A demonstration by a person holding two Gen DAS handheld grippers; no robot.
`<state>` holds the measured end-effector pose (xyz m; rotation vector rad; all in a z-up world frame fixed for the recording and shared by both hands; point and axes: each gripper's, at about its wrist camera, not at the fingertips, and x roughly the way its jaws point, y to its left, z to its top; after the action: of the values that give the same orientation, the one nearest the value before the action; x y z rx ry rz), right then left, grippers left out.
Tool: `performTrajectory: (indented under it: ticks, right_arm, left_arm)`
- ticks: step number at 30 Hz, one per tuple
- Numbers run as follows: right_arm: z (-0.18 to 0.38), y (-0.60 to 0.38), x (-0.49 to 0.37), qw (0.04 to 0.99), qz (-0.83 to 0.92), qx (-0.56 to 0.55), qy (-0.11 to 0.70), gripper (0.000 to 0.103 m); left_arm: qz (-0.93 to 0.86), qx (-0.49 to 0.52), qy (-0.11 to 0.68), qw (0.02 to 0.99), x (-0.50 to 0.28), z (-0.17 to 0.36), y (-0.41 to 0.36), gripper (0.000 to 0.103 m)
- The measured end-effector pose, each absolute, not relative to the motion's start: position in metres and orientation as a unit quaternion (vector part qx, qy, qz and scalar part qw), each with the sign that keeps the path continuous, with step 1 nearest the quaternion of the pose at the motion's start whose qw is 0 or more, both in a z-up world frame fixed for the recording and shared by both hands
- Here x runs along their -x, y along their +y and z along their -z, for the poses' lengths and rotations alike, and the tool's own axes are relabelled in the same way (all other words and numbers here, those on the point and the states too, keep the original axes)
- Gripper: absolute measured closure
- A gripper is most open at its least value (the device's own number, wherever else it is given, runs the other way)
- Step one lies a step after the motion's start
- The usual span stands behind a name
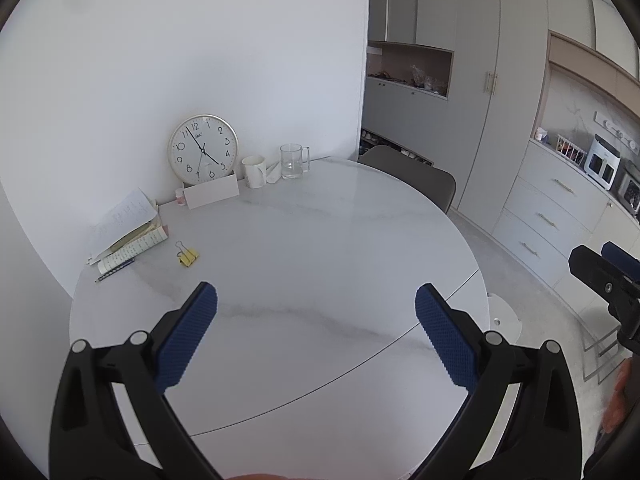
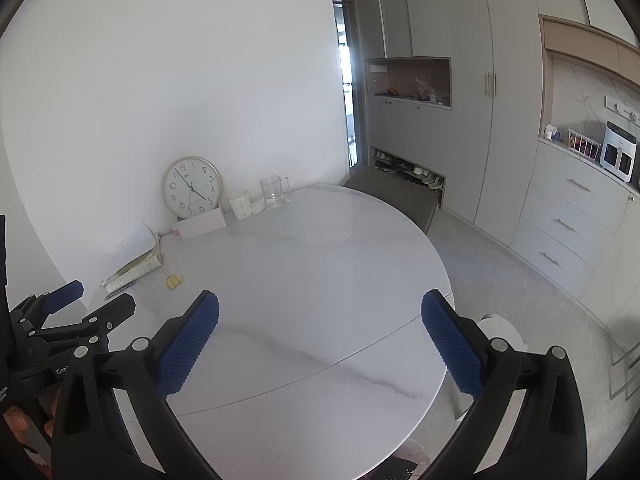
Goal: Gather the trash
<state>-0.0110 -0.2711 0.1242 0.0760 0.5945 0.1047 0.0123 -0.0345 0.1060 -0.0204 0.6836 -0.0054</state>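
Note:
My left gripper [image 1: 316, 300] is open with nothing between its blue pads, held above the near part of a round white marble table [image 1: 320, 240]. My right gripper [image 2: 320, 308] is also open and holds nothing, over the same table [image 2: 312, 264]. Each gripper shows in the other's view: the right gripper [image 1: 604, 268] at the right edge, the left gripper [image 2: 76, 308] at the left edge. A small white folded scrap of paper [image 1: 273, 172] lies at the far side between a white mug [image 1: 255, 171] and a glass mug [image 1: 294, 161]. A yellow binder clip [image 1: 188, 257] lies far left.
A wall clock [image 1: 203, 149] leans on the wall behind a white card [image 1: 211, 195] and a small pink bottle [image 1: 181, 198]. Papers, a notebook [image 1: 128, 236] and a pencil lie at the left. A grey chair [image 1: 416, 178] stands beyond the table. A white round object [image 1: 505, 314] sits on the floor.

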Motion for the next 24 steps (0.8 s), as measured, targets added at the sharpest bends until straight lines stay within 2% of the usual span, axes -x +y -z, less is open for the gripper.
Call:
performTrajectory:
  ticks: [24]
  right_arm:
    - [-0.123, -0.274, 0.002, 0.953, -0.049, -0.040, 0.296, 0.002]
  left_arm:
    - [0.009, 0.010, 0.338, 0.941, -0.022, -0.104, -0.045, 0.008]
